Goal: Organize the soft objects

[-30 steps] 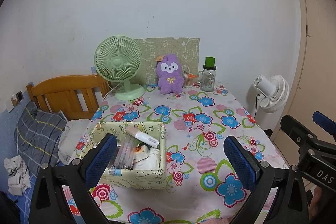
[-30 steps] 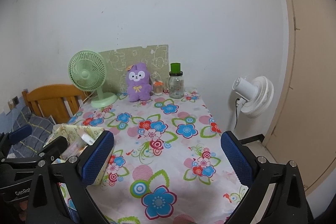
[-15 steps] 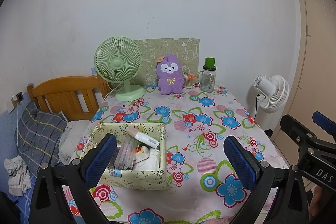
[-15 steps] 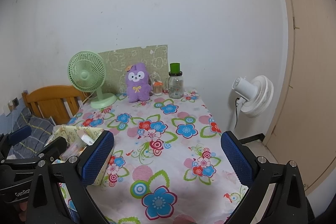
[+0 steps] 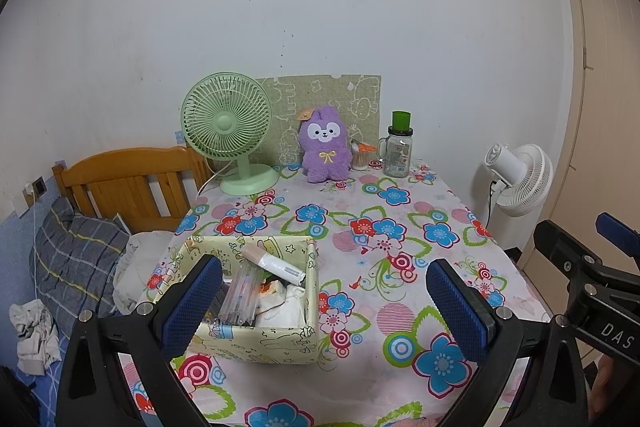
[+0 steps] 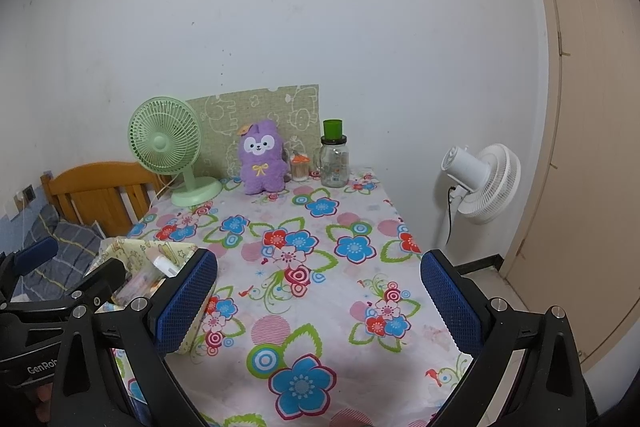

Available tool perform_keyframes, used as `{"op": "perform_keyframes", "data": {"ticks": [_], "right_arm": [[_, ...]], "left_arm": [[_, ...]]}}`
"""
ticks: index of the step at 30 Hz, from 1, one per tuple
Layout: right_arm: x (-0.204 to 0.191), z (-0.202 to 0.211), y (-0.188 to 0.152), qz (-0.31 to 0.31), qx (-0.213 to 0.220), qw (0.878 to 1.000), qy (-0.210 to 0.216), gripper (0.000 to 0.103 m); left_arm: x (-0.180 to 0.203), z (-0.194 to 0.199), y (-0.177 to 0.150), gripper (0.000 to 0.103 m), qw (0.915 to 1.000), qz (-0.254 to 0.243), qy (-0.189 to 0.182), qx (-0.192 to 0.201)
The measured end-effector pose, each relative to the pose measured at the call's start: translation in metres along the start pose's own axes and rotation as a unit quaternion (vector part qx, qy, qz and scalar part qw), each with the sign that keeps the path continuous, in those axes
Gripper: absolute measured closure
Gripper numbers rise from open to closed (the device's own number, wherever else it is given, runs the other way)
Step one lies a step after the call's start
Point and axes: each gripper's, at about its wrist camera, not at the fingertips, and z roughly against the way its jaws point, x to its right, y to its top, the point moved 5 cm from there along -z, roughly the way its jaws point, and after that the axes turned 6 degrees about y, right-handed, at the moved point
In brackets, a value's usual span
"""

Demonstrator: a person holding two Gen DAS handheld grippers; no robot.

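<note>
Fuzzy purple plush toy (image 5: 323, 147), square patterned fabric box (image 5: 256, 323), floral tablecloth (image 5: 400, 251)

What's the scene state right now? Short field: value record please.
soft target: purple plush bunny toy, upright at the table's far edge, against a green patterned board
container: yellow-green printed fabric box, already holding tubes and packets
neighbours: mint green desk fan, glass jar with green lid
left gripper: open, empty
right gripper: open, empty
</note>
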Motion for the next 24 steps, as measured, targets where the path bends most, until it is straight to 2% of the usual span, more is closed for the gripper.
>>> {"op": "perform_keyframes", "data": {"ticks": [24], "right_arm": [[0.0019, 0.0, -0.0038, -0.003, 0.002, 1.0, -0.003, 0.0]], "left_arm": [[0.0043, 0.0014, 0.0011, 0.0, 1.0, -0.002, -0.007, 0.003]]}}
